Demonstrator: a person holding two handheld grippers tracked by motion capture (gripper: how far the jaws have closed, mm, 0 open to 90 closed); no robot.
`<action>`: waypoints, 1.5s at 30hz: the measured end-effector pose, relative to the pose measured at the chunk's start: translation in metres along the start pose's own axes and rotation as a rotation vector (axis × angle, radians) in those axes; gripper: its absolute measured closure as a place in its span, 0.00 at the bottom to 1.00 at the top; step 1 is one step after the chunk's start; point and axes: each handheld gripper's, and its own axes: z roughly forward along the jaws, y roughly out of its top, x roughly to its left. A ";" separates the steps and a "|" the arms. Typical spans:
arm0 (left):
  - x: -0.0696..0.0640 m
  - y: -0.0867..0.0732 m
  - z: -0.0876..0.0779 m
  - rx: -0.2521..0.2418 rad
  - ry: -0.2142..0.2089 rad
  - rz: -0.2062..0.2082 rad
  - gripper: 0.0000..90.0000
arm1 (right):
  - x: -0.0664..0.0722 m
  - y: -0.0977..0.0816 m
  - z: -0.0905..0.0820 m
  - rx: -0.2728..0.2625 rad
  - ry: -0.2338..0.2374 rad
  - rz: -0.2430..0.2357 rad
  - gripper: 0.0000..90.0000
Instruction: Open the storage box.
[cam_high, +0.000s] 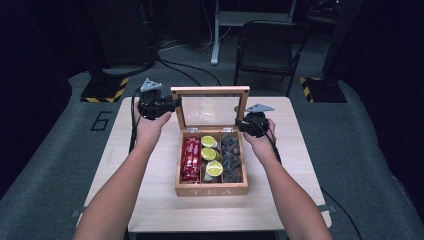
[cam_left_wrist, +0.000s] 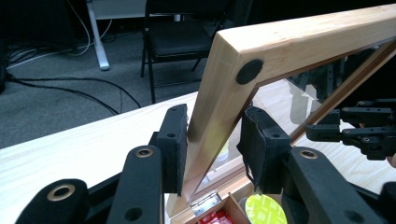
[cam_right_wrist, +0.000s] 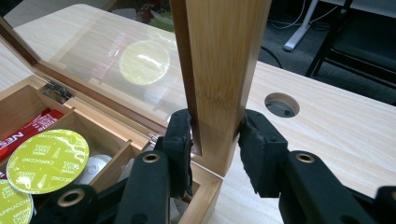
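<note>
Wooden and pale, one tea box (cam_high: 211, 190) sits on the table (cam_high: 150, 200) with its glass-paned lid (cam_high: 210, 90) standing upright. It has three compartments. The one under the left gripper's side holds red sachets (cam_high: 191, 159), too tightly packed to count. The middle one holds three lime-green capsules (cam_high: 209, 154). The one under the right gripper's side holds dark wrapped pieces (cam_high: 231, 159), too small to count.

Two grippers are at work, one in each hand. The left gripper (cam_left_wrist: 212, 144) is clenched on the lid's side rail: one pad presses the rail's outer face, and the other pad (cam_left_wrist: 257, 140) presses the glass side, with the wood filling the gap between them. Just above these fingers is the lid's corner, with a round black felt dot (cam_left_wrist: 249, 71) on it. Below them are a metal hinge (cam_left_wrist: 205, 205), the red sachets and one green capsule.

The right gripper (cam_right_wrist: 215, 147) is clenched on the opposite side rail of the lid, low down, just above the box's back corner. Its pads (cam_right_wrist: 180, 140) sit flat on both faces of the rail. Beside these fingers, on the glass side, lie the capsules; on the other side the bare table shows one round hole (cam_right_wrist: 281, 104).

Both rails are held, so the lid stands between the two grippers.
</note>
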 end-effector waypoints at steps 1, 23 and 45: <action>0.000 0.000 0.000 0.002 0.003 0.001 0.69 | 0.000 0.000 0.000 -0.001 0.001 0.000 0.71; 0.005 -0.007 0.006 0.004 0.002 -0.020 0.54 | -0.005 0.004 0.004 0.012 0.011 0.006 0.71; 0.000 -0.018 -0.007 0.017 -0.045 -0.009 0.46 | -0.007 0.008 0.009 0.025 0.008 0.044 0.72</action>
